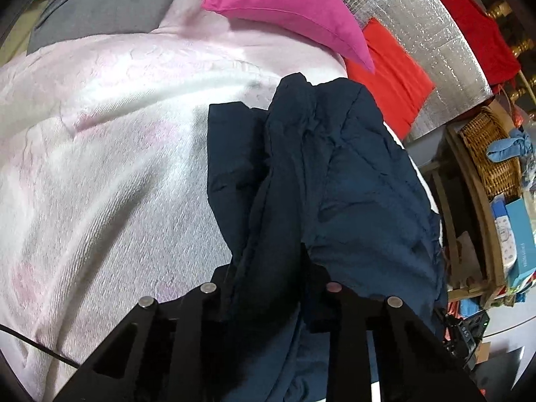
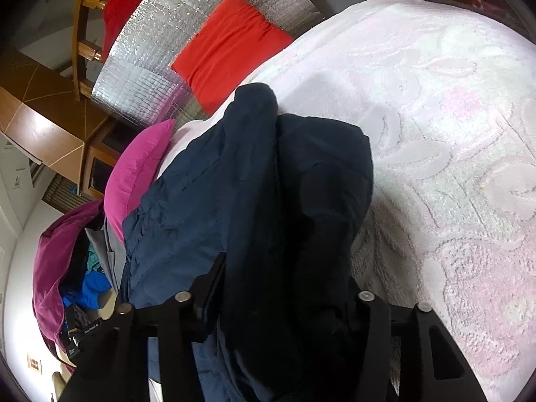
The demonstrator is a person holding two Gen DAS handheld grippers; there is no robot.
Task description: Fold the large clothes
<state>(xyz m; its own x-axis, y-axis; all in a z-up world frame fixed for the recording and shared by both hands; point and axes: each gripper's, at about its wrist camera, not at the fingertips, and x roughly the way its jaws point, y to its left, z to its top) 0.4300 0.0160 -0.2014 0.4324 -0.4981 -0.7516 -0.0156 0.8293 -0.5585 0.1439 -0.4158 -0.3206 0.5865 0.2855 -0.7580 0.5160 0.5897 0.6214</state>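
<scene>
A dark navy padded garment (image 1: 321, 181) hangs bunched over a white and pale pink bedspread (image 1: 100, 154). My left gripper (image 1: 268, 281) is shut on a fold of the garment, which fills the gap between its fingers. In the right wrist view the same navy garment (image 2: 268, 194) drapes over my right gripper (image 2: 281, 288), which is shut on its fabric. The fingertips of both grippers are hidden by cloth. The far end of the garment rests on the bedspread (image 2: 452, 134).
A magenta pillow (image 1: 288, 10) and an orange-red cushion (image 1: 388, 77) lie at the bed's edge against a silver foil panel (image 1: 432, 33). A wicker basket (image 1: 489, 154) and boxes stand on shelves at the right. A purple bag of clothes (image 2: 57, 268) sits at the left.
</scene>
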